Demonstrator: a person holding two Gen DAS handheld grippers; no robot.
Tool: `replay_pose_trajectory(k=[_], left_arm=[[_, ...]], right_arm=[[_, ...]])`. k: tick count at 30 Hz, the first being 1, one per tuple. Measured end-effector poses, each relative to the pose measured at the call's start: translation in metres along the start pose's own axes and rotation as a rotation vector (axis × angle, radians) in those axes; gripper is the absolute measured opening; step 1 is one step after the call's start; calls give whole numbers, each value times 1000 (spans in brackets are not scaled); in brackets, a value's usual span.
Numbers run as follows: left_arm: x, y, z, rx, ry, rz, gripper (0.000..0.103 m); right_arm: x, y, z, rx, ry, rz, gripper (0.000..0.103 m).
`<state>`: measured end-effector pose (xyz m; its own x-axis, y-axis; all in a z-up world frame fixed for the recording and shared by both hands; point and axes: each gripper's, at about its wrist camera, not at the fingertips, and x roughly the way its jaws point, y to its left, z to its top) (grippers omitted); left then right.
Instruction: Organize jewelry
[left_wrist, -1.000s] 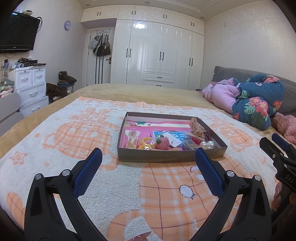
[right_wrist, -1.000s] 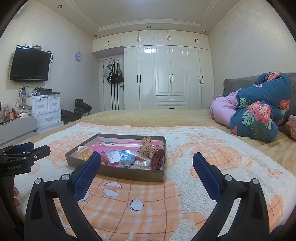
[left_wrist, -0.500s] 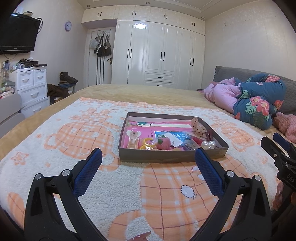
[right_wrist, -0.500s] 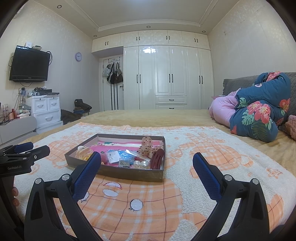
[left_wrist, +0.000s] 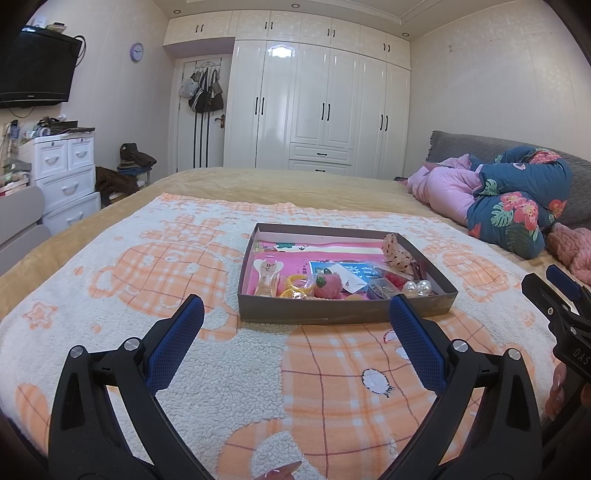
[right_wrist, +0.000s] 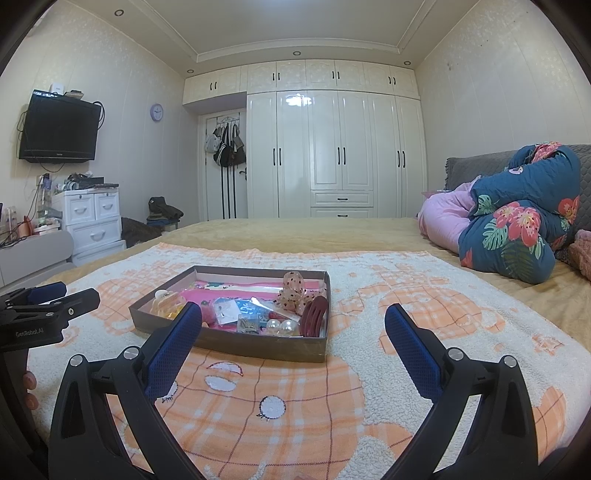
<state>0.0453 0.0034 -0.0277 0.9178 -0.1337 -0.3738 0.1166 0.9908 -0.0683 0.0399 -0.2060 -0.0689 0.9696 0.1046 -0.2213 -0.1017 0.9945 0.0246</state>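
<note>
A home bedroom: bed (right_wrist: 332, 236); white wardrobe (right_wrist: 332, 155); wall television (right_wrist: 59, 127).

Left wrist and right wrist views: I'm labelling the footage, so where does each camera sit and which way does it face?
Left wrist: behind the open left gripper, facing the tray; the right gripper shows at right.
Right wrist: behind the open right gripper, tray ahead-left; the left gripper shows at left.
Shared: tray, blanket, wardrobe.

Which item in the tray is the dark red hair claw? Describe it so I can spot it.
On the orange-and-white blanket sits a shallow brown tray. Look in its near right corner, against the right wall, beside two pearl beads. The dark red hair claw stands on edge there: curved, toothed, solid maroon, unlike the sheer dotted bow behind it.
</note>
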Motion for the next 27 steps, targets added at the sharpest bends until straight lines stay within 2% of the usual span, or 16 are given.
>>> replay_pose_trajectory(k=[27], left_arm=[[-2,2,1,-1,-3,3,92]], right_arm=[[1,0,-3,-5,4,1,97]])
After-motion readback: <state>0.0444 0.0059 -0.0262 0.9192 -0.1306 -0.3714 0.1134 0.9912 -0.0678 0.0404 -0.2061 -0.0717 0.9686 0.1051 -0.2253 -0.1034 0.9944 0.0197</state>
